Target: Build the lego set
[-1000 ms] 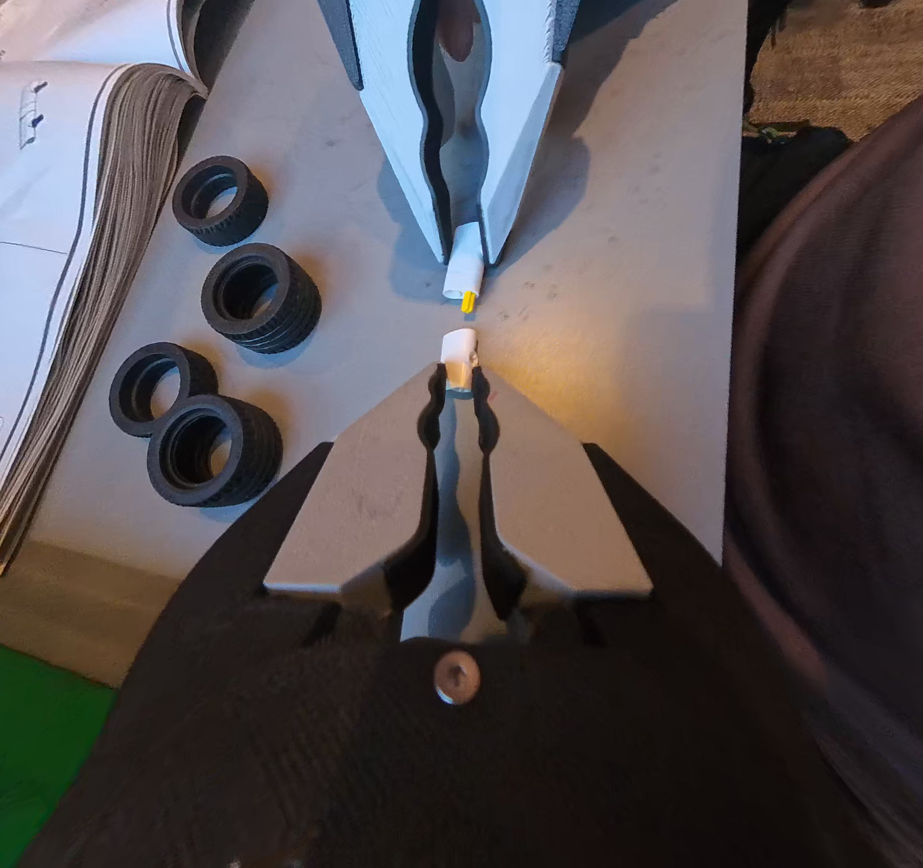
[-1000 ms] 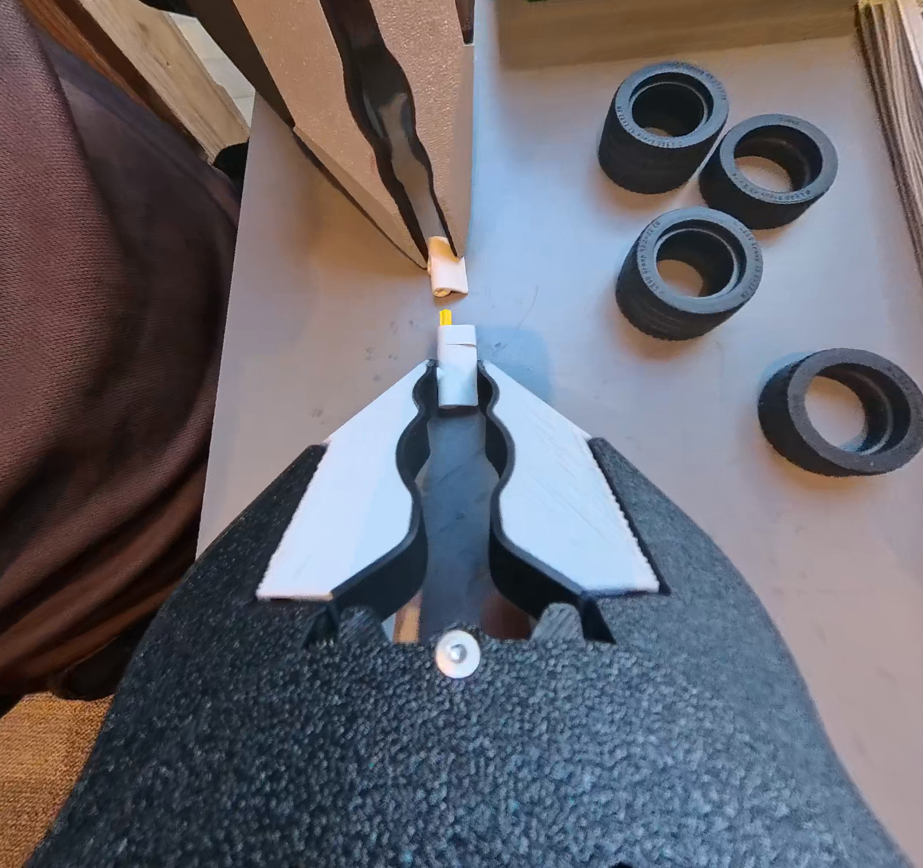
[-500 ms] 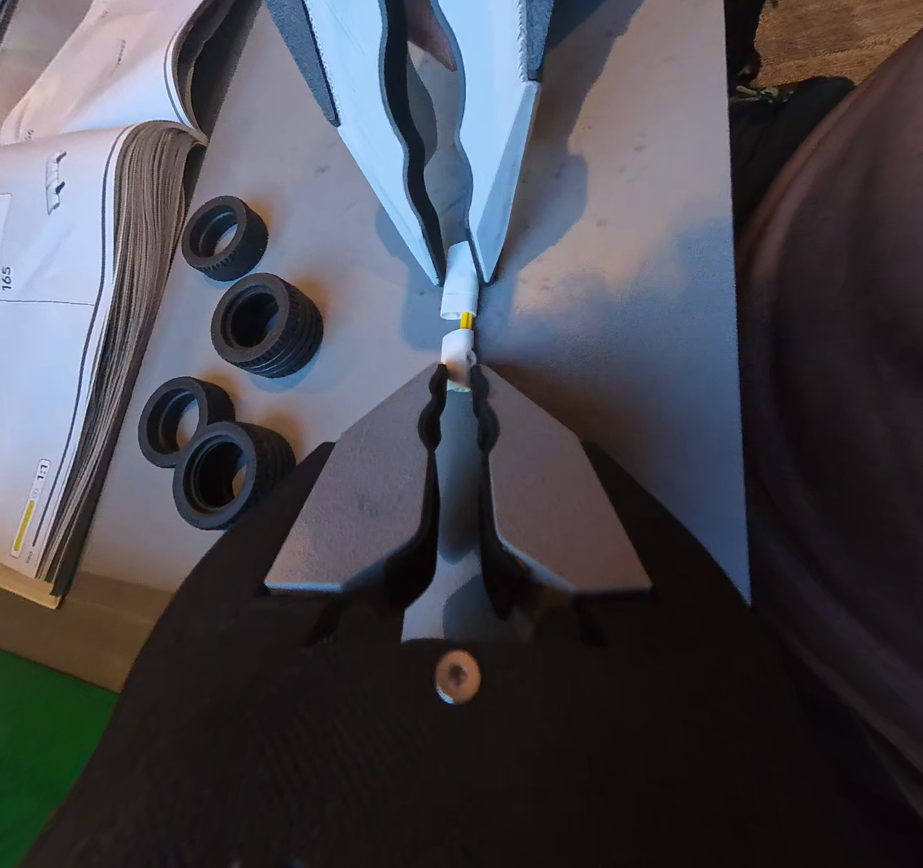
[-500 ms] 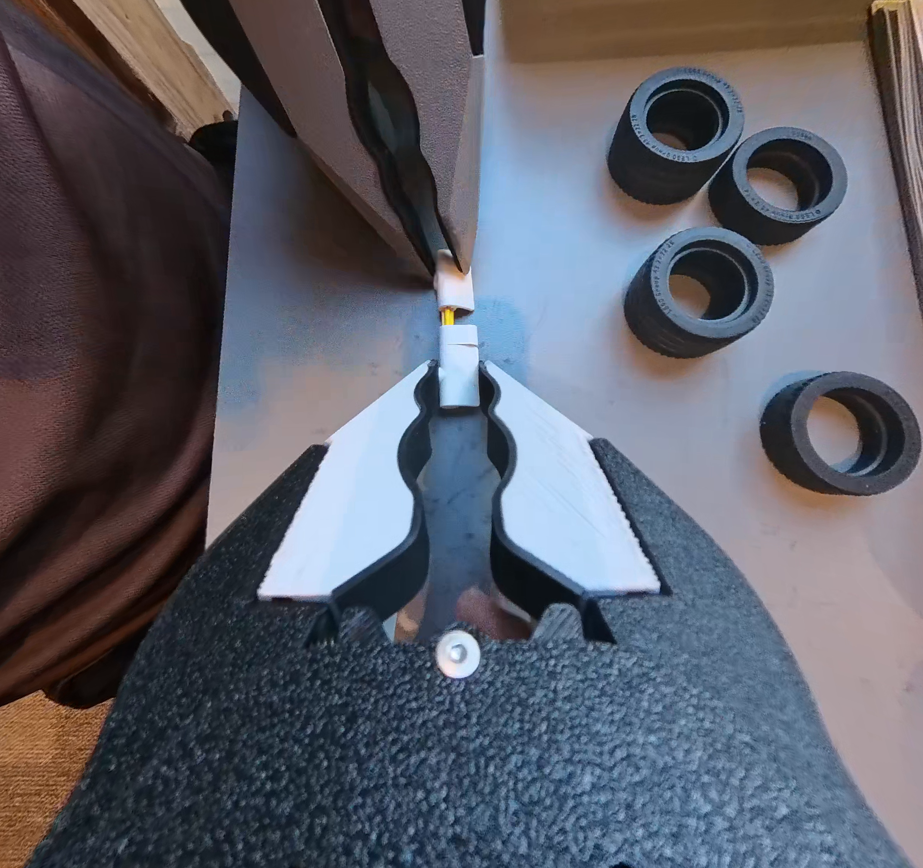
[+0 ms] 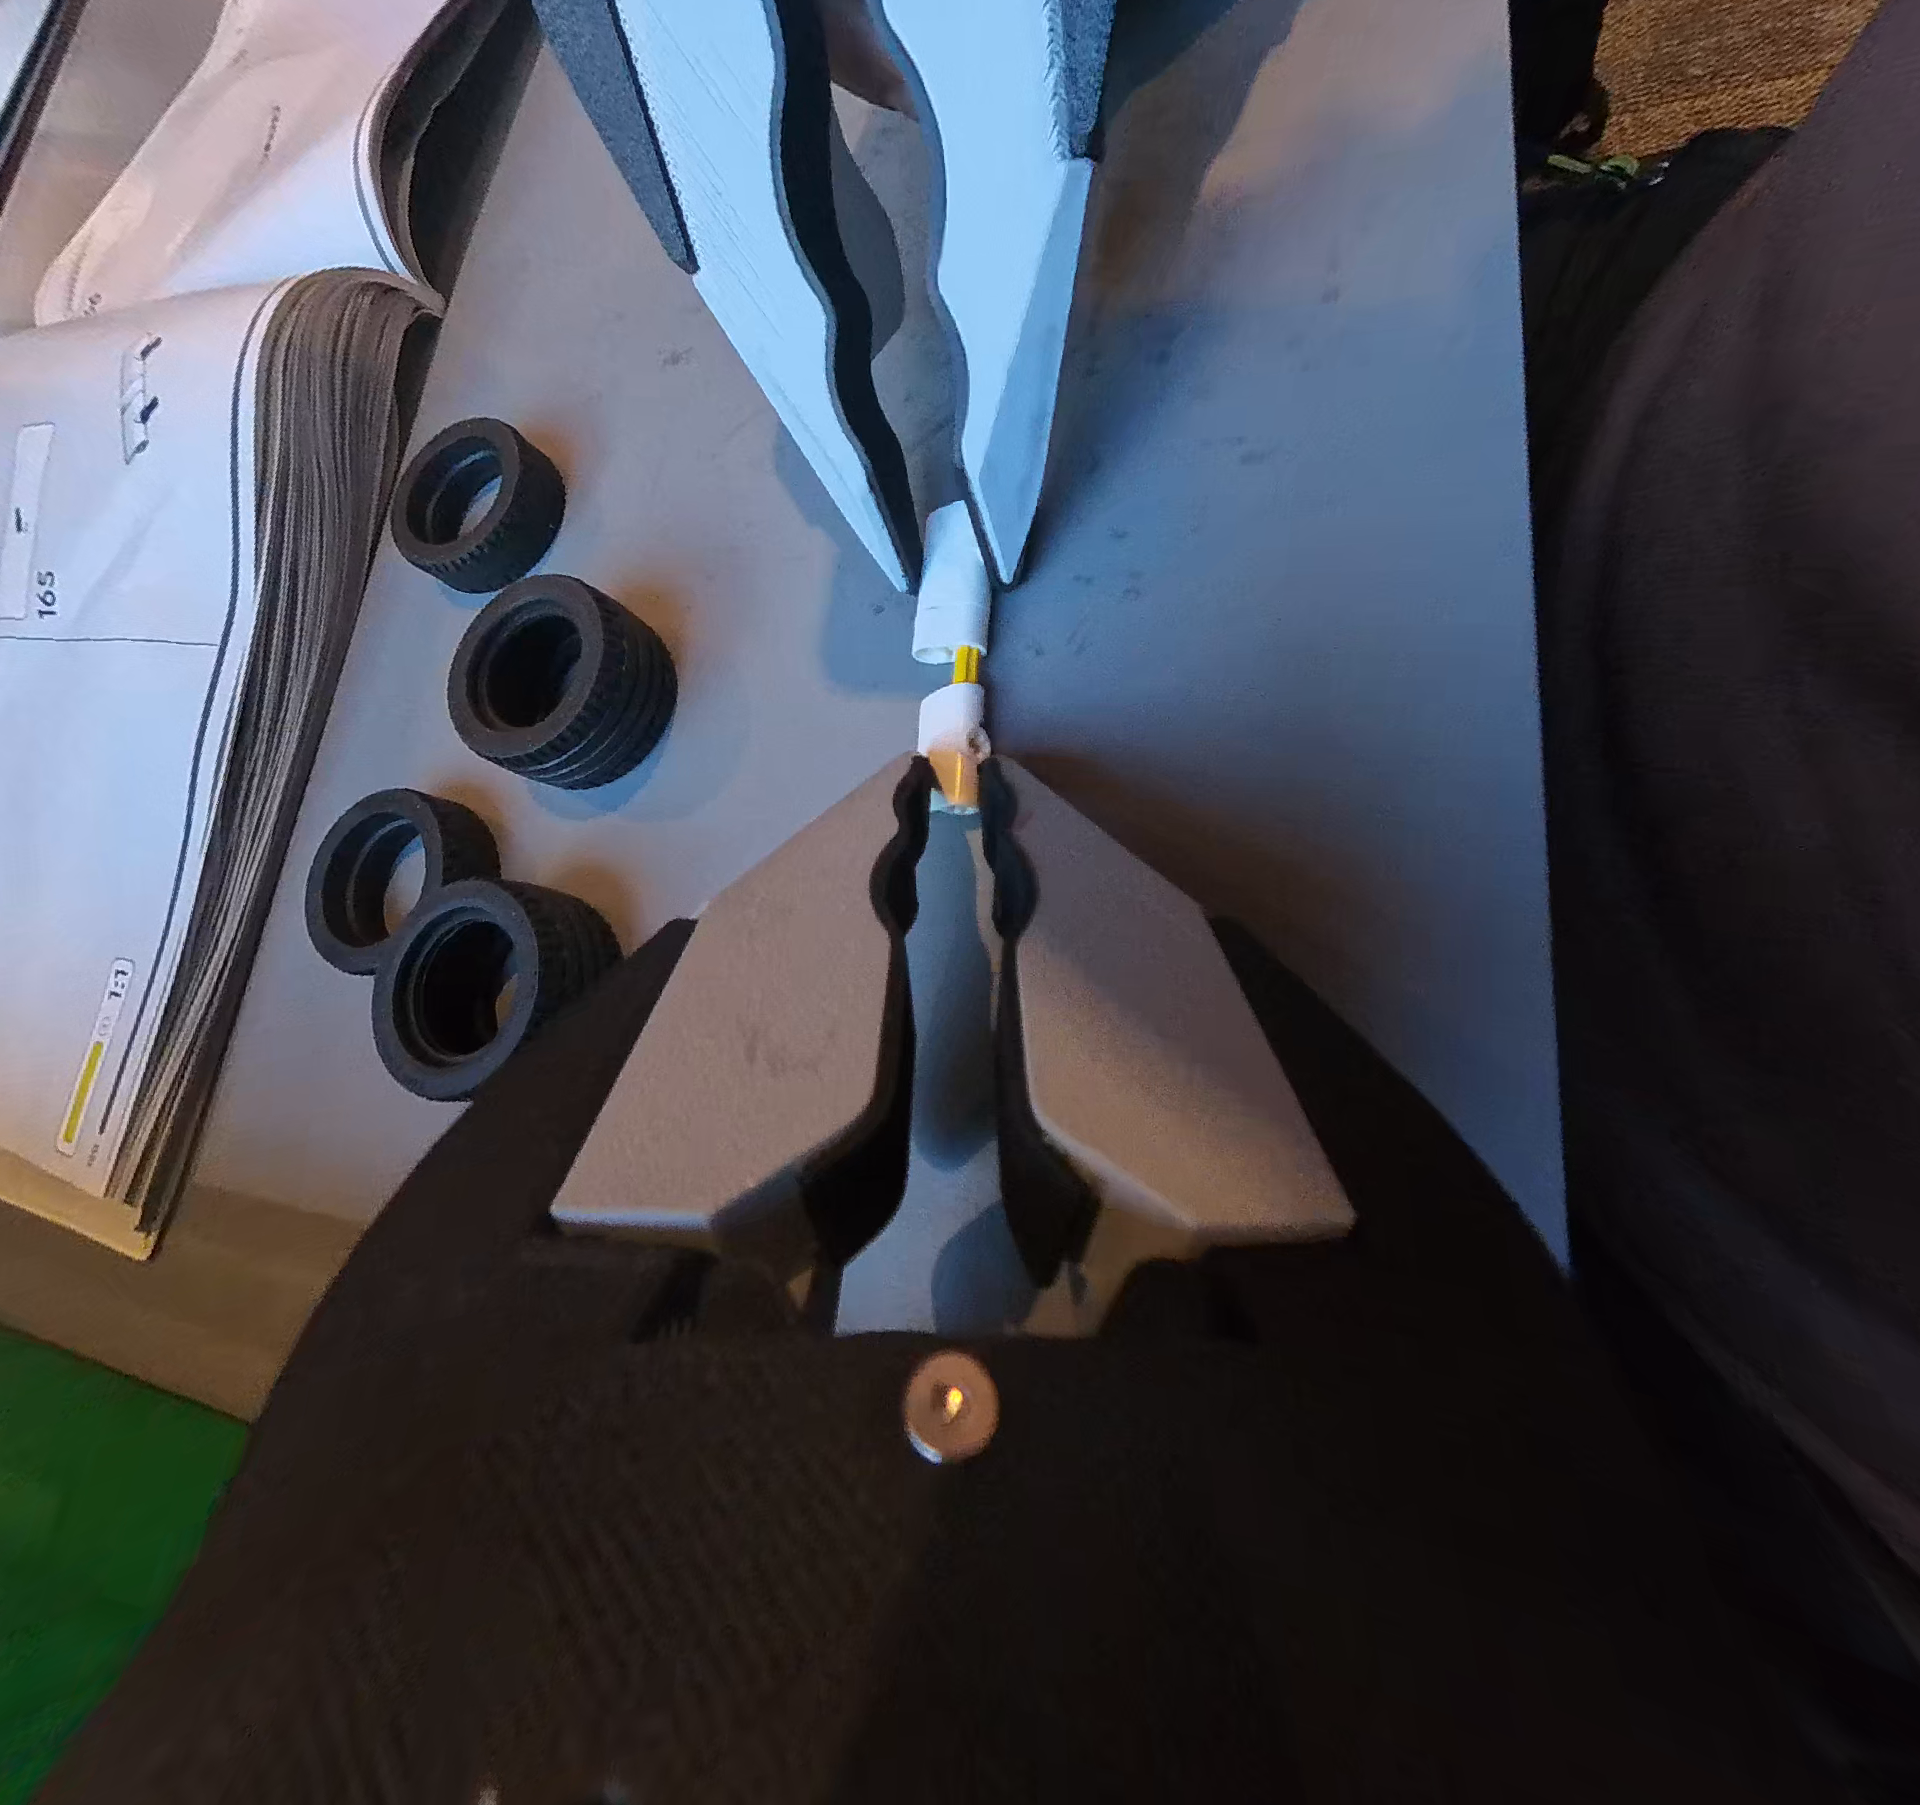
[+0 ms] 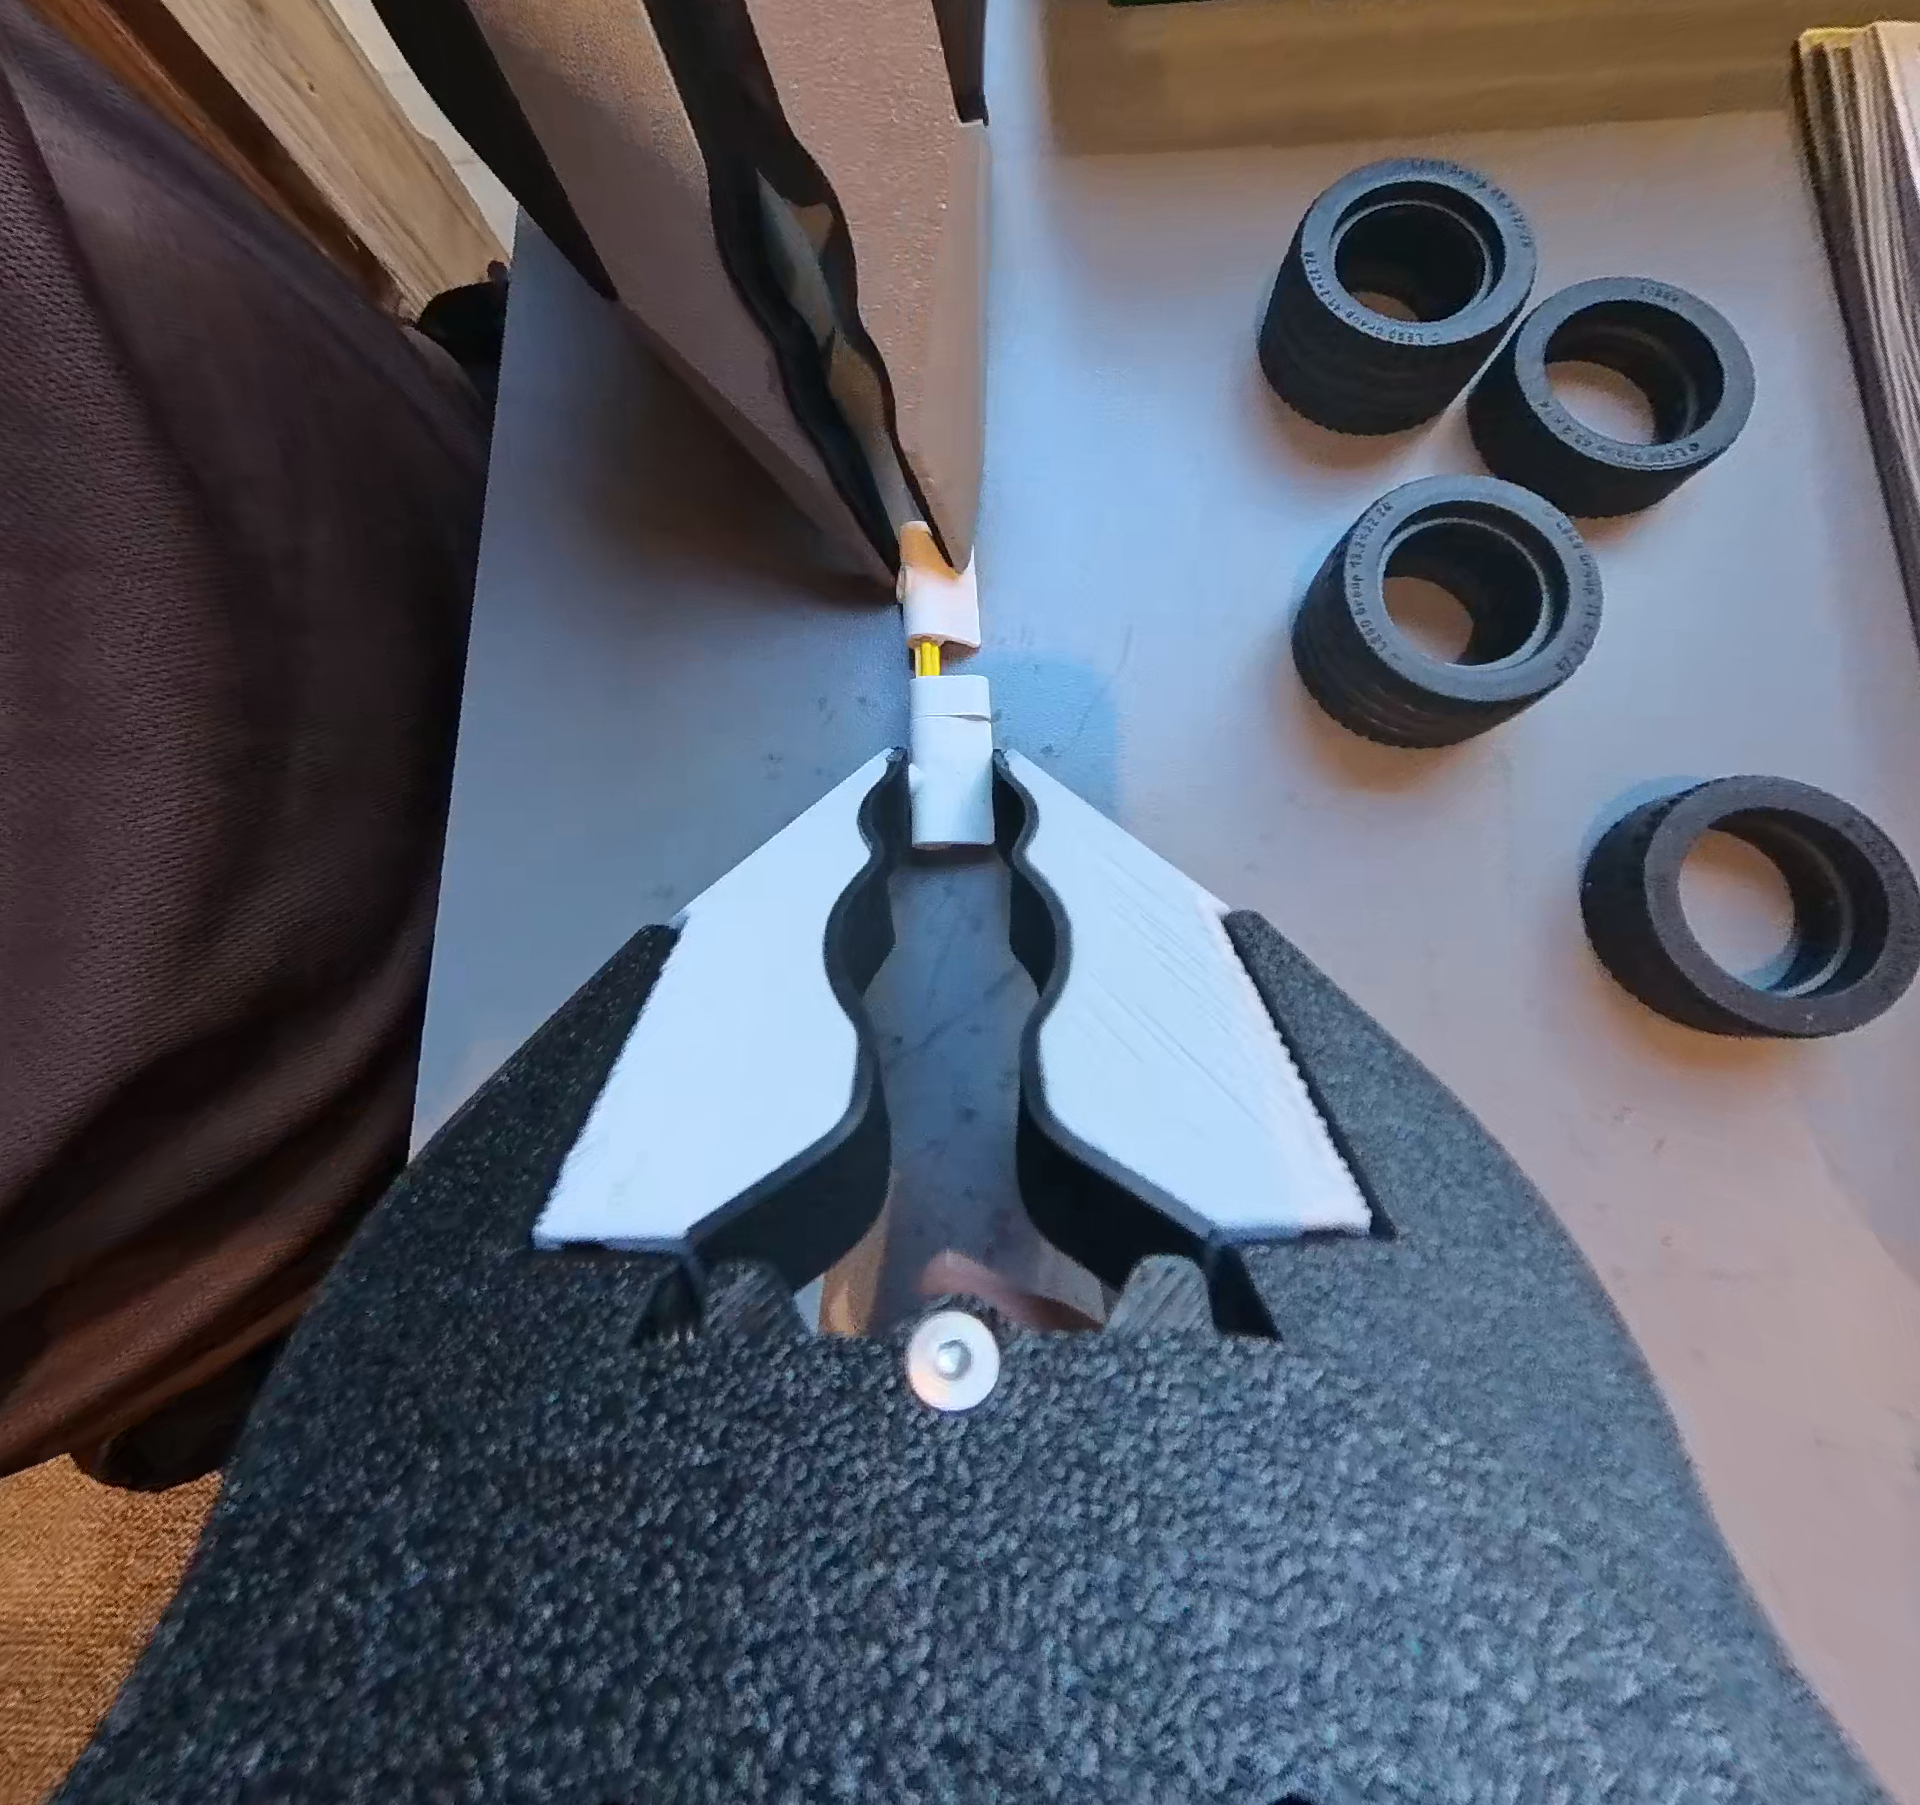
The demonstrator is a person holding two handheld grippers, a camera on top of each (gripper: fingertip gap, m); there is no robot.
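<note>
Both tongs point at each other, tip to tip, low over the grey worktop (image 6: pixel 644 508). Left tongs (image 5: pixel 951 784) are pressed on a small white plastic connector piece (image 5: pixel 953 716); the right tongs (image 6: pixel 948 789) pinch a small white plastic sleeve (image 6: pixel 948 763), and a thin yellow plastic axle (image 6: pixel 928 658) sticks out of its front end.

In the right wrist view the left tongs (image 6: pixel 928 566) come down from the top, and the connector piece (image 6: pixel 940 602) lies straight ahead of the sleeve, just beyond it. The yellow axle bridges the short gap, and its tip seems to reach the mouth of the connector; I cannot tell how deep it sits. The long axis of sleeve, axle and connector is nearly one line, running along both pairs of tongs. In the left wrist view the connector looks a little tilted against the sleeve (image 5: pixel 951 592) and the axle (image 5: pixel 966 662), so I judge the next push needs a small correction of angle and then pressure straight along this line. Neither hand is nearer.

Four black rubber tyres (image 6: pixel 1444 628) lie to one side, well apart, beside an open white instruction booklet (image 5: pixel 156 716).
</note>
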